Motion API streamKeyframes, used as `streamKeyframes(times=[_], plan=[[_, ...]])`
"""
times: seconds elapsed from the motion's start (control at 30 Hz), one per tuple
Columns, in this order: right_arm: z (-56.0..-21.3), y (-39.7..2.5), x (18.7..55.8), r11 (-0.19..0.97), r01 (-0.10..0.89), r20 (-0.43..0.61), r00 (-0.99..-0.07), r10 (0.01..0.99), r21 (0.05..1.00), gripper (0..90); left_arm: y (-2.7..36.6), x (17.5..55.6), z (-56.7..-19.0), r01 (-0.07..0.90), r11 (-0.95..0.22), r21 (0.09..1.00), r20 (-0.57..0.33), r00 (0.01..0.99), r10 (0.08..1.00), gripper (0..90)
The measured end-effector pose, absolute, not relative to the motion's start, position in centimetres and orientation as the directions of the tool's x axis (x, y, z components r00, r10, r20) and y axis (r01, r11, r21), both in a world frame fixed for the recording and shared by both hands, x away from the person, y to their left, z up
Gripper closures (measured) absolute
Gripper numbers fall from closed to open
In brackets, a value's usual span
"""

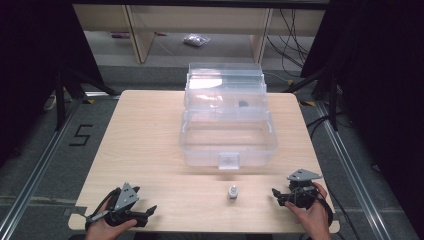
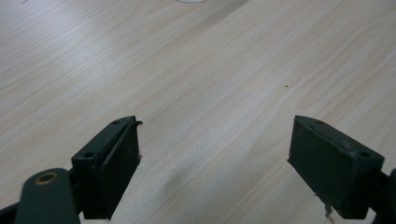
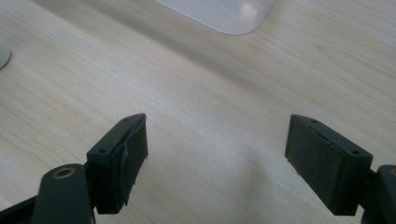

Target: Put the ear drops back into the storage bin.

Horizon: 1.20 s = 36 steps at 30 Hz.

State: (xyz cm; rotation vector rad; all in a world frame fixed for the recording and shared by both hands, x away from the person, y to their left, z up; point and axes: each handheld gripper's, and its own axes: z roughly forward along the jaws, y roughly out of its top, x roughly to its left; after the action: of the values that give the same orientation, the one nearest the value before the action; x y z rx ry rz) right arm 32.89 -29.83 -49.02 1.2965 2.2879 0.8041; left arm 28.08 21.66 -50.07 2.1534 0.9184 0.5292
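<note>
Both claws wide, empty
Left gripper (image 1: 145,214) and right gripper (image 1: 278,196) near the worktop's (image 1: 145,135) front corners; floor marking (image 1: 81,135) reads "5"

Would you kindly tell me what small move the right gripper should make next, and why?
Probably slide the right gripper left toward the small white object. Its fingers are spread wide with nothing between them, and that object lies loose on the table, nearer this gripper, before the open clear box.
</note>
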Motion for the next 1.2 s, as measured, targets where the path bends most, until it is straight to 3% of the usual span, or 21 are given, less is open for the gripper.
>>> streamKeyframes(times=[0.47, 0.5, 0.6, 0.7, 0.73, 0.8, 1.2], plan=[[-48.9, -29.8, 32.9, 0.439, 0.628, -0.064, -0.526, 0.848, 0.642, 22.2, 21.6, 28.1, -50.1, 0.447, -0.481, 0.754, 0.084, 0.661, 0.746, 15.8], [-48.7, -29.6, 32.9, 0.429, 0.633, -0.050, -0.525, 0.850, 0.644, 22.4, 22.0, 28.2, -49.8, 0.438, -0.537, 0.721, 0.119, 0.685, 0.719, 15.8], [-48.2, -29.2, 32.7, 0.431, 0.634, -0.039, -0.534, 0.845, 0.642, 22.4, 22.0, 28.2, -49.9, 0.439, -0.533, 0.723, 0.116, 0.684, 0.720, 15.8], [-48.0, -28.8, 32.6, 0.462, 0.618, -0.057, -0.559, 0.827, 0.636, 22.6, 22.0, 28.2, -49.8, 0.443, -0.539, 0.716, 0.119, 0.684, 0.720, 15.8], [-47.5, -28.0, 32.4, 0.476, 0.613, -0.046, -0.583, 0.811, 0.630, 22.7, 21.6, 28.1, -50.1, 0.452, -0.477, 0.754, 0.078, 0.660, 0.748, 15.8], [-47.2, -27.4, 32.2, 0.483, 0.607, -0.045, -0.594, 0.803, 0.631, 23.7, 22.0, 28.2, -49.9, 0.437, -0.537, 0.722, 0.120, 0.685, 0.719, 15.8], [-45.7, -24.2, 31.8, 0.617, 0.544, -0.062, -0.720, 0.692, 0.569, 24.4, 22.0, 28.2, -49.8, 0.443, -0.539, 0.717, 0.120, 0.683, 0.721, 15.8]])
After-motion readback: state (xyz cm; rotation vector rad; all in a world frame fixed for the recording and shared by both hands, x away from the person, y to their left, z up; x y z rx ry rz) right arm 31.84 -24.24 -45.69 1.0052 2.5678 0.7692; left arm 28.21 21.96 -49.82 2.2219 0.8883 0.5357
